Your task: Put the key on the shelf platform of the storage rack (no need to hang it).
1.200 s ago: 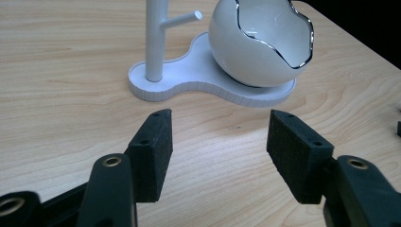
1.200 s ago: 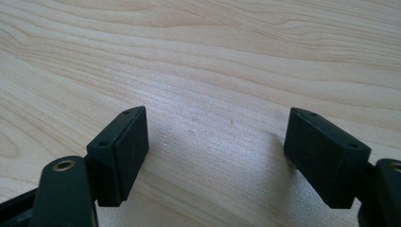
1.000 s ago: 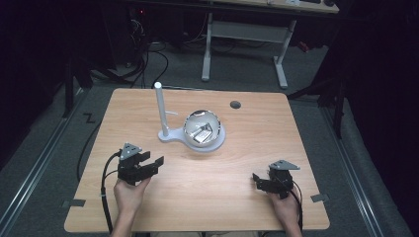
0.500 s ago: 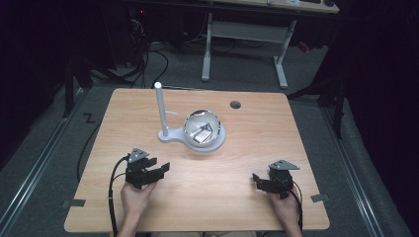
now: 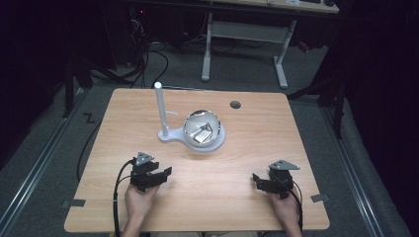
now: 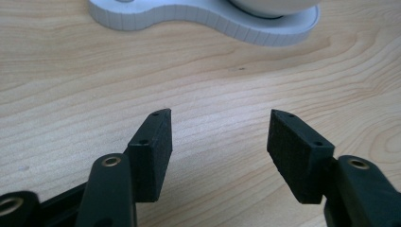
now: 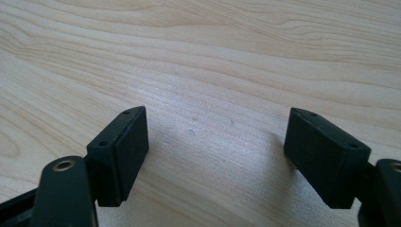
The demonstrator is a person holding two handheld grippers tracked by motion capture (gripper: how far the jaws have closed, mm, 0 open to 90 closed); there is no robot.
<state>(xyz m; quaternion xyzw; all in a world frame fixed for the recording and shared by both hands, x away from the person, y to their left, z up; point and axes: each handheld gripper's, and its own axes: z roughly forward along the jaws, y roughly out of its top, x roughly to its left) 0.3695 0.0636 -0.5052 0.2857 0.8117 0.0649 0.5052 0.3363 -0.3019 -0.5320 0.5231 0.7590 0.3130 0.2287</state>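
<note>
Both tools sat low near the front edge of the desk, and nothing was picked up yet. The left hand-held gripper had its jaws apart and pointed at the white stand with the shiny bowl in the middle of the desk. The right hand-held gripper was spread wide too, over bare wood. I thought the left one needed to reach forward to the stand.

Two tongs, left and right, one white stand, one bowl, perhaps one item inside.
</note>
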